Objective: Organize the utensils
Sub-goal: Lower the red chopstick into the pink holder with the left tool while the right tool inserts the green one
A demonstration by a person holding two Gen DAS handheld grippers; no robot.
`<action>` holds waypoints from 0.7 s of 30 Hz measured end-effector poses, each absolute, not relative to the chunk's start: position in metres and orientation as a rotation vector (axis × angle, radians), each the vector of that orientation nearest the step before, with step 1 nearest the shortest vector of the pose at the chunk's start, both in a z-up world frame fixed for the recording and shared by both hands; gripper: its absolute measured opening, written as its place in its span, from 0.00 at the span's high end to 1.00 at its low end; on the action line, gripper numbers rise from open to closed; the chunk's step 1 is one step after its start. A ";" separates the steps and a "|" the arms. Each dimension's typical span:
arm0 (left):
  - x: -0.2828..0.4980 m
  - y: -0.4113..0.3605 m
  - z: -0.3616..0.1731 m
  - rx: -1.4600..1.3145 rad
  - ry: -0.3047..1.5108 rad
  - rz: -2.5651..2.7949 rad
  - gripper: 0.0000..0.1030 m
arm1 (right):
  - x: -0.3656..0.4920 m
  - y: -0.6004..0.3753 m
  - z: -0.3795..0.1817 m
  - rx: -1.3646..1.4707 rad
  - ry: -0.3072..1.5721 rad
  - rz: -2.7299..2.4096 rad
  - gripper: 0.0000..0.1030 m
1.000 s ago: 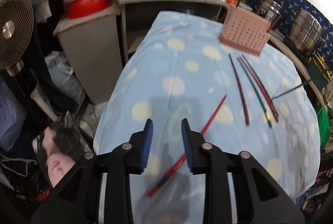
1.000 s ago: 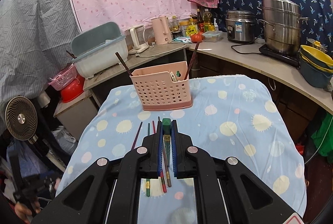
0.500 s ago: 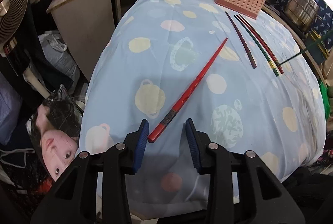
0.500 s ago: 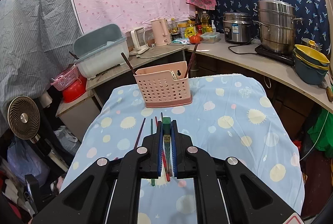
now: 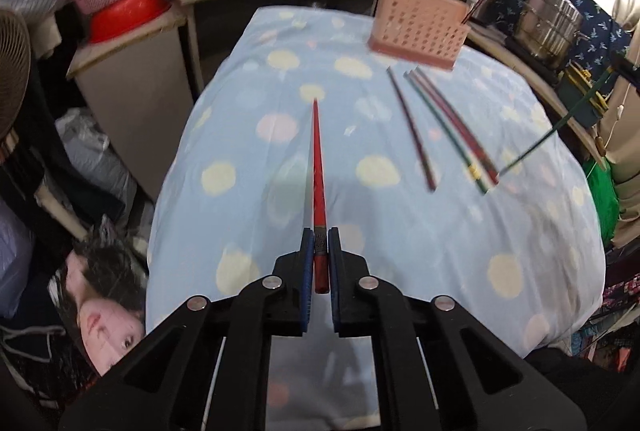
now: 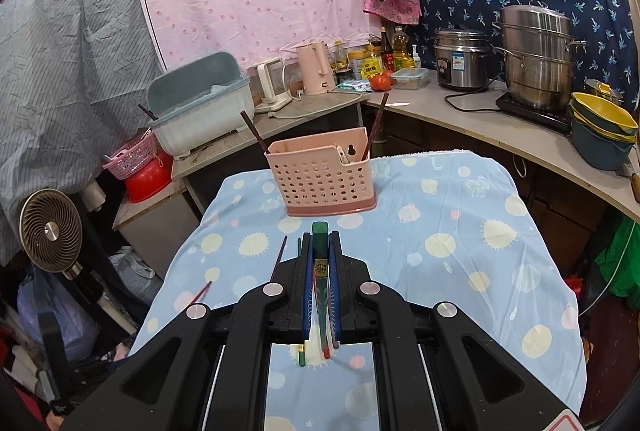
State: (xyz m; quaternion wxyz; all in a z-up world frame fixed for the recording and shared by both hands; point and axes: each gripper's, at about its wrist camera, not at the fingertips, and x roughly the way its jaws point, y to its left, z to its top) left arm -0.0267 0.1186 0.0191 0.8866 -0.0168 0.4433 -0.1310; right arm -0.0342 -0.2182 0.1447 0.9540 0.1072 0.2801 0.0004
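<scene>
The left gripper tilts steeply down over the near part of the desk. Its jaws have just been closing and now clamp the thick end of a red chopstick, whose tip points away up the cloth. The right gripper slopes more gently toward the pink basket, jaws pressed together on a green chopstick whose butt sticks out ahead. Three more chopsticks lie side by side near the basket, right of the red one.
</scene>
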 end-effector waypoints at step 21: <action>0.089 0.003 0.131 0.050 0.777 -0.418 0.93 | 0.033 -0.250 0.170 0.247 0.550 -0.061 0.93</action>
